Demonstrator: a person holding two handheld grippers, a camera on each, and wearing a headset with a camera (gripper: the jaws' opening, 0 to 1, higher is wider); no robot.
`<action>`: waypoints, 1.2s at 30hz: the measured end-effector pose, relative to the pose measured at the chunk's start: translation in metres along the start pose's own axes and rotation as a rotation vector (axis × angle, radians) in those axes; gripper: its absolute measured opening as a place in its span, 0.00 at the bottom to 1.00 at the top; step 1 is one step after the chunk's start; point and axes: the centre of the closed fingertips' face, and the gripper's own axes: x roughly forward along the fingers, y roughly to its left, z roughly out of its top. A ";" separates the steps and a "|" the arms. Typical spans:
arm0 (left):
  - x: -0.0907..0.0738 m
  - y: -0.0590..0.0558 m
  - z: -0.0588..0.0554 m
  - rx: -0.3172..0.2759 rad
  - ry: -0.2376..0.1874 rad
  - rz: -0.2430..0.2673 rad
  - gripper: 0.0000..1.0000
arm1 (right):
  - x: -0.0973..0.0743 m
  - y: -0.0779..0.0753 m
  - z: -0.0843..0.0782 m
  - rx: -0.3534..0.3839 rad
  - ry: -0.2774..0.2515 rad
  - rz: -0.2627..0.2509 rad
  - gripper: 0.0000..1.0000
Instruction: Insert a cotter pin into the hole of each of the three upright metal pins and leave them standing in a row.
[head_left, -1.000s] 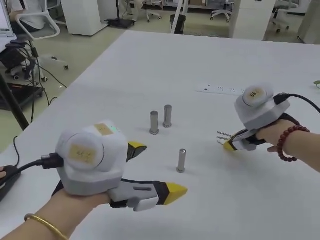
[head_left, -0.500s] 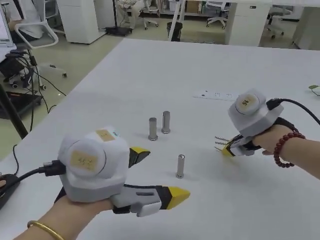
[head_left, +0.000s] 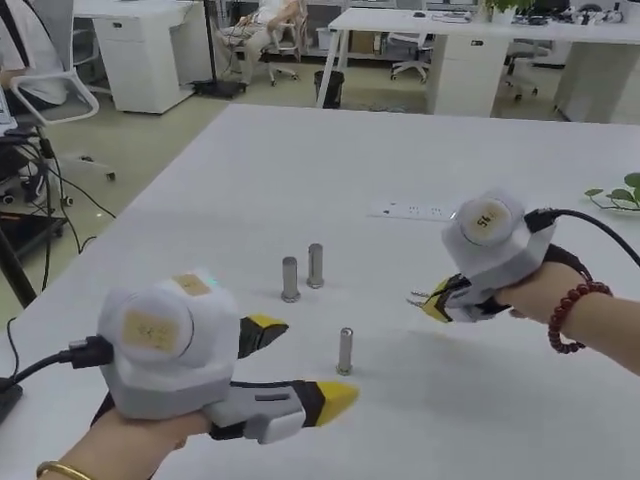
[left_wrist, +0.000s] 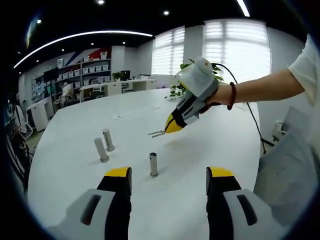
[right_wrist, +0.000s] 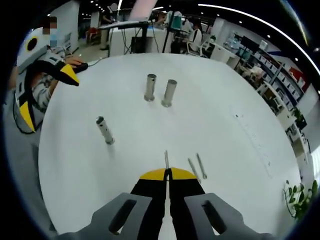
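Three upright metal pins stand on the white table: two close together (head_left: 290, 279) (head_left: 315, 265) and one alone nearer me (head_left: 345, 351). My right gripper (head_left: 432, 308) hovers right of the lone pin, shut on a thin cotter pin (right_wrist: 166, 159) that sticks out past its tips. Two more cotter pins (right_wrist: 192, 169) (right_wrist: 201, 165) show just right of those tips; I cannot tell whether they rest on the table. My left gripper (head_left: 300, 360) is low at the near left, open and holding nothing, aimed at the lone pin (left_wrist: 153, 165).
A white power strip (head_left: 415, 211) lies on the table (head_left: 300, 170) beyond the right gripper. A plant (head_left: 620, 190) sits at the far right edge. A cable trails from each gripper. Desks and chairs stand beyond the table.
The head camera tilted, shifting the whole scene down. My right gripper edged left and slightly up toward the lone pin, still shut. The left gripper stayed open, roughly in place.
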 end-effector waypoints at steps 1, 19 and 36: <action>0.000 0.000 0.001 -0.008 -0.004 -0.001 0.56 | -0.003 0.002 0.002 -0.006 -0.008 0.000 0.01; 0.010 -0.011 0.018 -0.131 -0.019 -0.131 0.35 | -0.057 0.048 0.038 -0.163 -0.170 0.014 0.01; 0.010 -0.030 0.039 -0.334 -0.098 -0.274 0.16 | -0.079 0.093 0.053 -0.350 -0.247 0.062 0.02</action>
